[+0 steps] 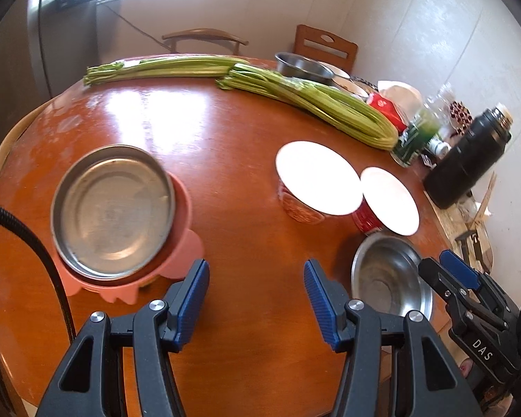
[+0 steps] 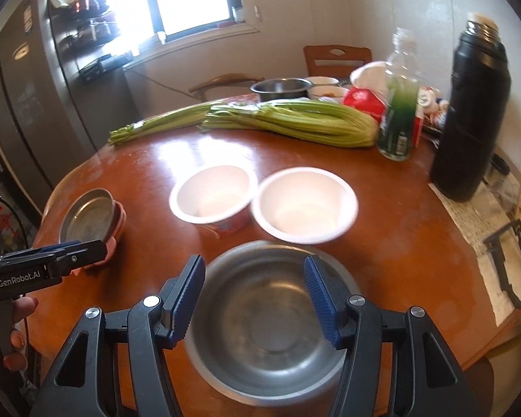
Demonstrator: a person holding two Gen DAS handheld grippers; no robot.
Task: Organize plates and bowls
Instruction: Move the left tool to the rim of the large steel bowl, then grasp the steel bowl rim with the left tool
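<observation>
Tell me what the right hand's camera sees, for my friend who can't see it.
The open right gripper hovers over an empty steel bowl on a round wooden table. Behind the steel bowl sit two white bowls side by side, then celery and a black flask; the left gripper reaches in near a metal plate.

On the round table (image 2: 382, 253) a steel bowl (image 2: 267, 326) sat nearest me. Just behind it stood two cups side by side, the left cup (image 2: 213, 196) and the right cup (image 2: 304, 206), nearly touching. Far to the left, near the table's edge, a steel plate (image 1: 113, 208) rested on a scalloped plate (image 1: 187, 253). Celery bunches (image 2: 291, 121) lay across the back of the table, with a small pot (image 2: 279, 88) behind them. A bottle (image 2: 397, 111) and a flask (image 2: 472, 111) stood at the right, the flask further right.
</observation>
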